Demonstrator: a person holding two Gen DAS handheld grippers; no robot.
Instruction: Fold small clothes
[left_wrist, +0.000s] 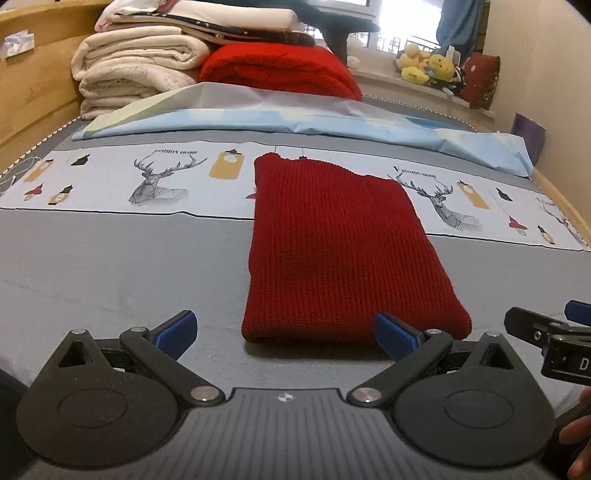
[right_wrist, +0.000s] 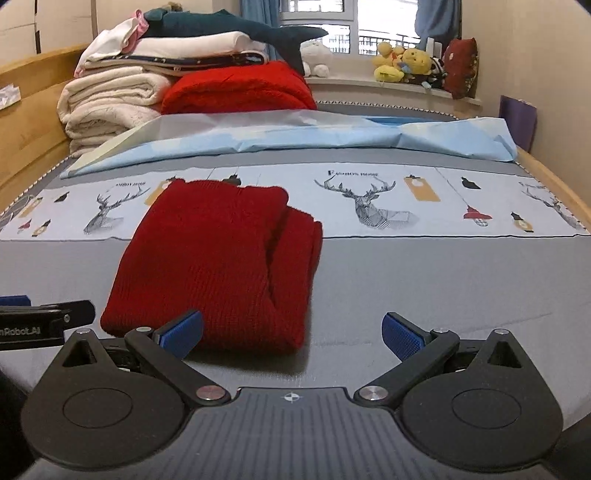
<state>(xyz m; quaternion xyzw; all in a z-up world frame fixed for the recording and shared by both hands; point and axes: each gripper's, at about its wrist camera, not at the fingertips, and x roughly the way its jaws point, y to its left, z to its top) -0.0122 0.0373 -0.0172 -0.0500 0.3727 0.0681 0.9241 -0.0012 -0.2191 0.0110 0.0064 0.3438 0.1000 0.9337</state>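
Garment: a dark red knit sweater (left_wrist: 334, 251), folded into a long rectangle, lies flat on the bed; the right wrist view shows a second folded layer along its right side.
Place: its far end rests on the pale printed band (left_wrist: 110, 184) with stag drawings, its near end on the grey bedsheet (left_wrist: 110, 277).
Left tool (left_wrist: 286, 334): blue pads spread wide with nothing between them; the right pad (left_wrist: 393, 338) shows in front of the sweater's near edge, and contact cannot be told.
Right tool (right_wrist: 291, 334): pads wide apart, gripping nothing; its left pad (right_wrist: 183, 332) overlaps the sweater's near edge in the picture, the other stands over bare sheet.
Tools together: side by side, each showing at the edge of the other's view.
Behind: a light blue folded cover (right_wrist: 295, 136) across the bed, then a stack of cream blankets (right_wrist: 107, 99) beside a bright red blanket (right_wrist: 236, 88).
Window sill: yellow plush toys (right_wrist: 402, 64).
Person: part of a hand (left_wrist: 578, 439) at the lower right of the left wrist view.
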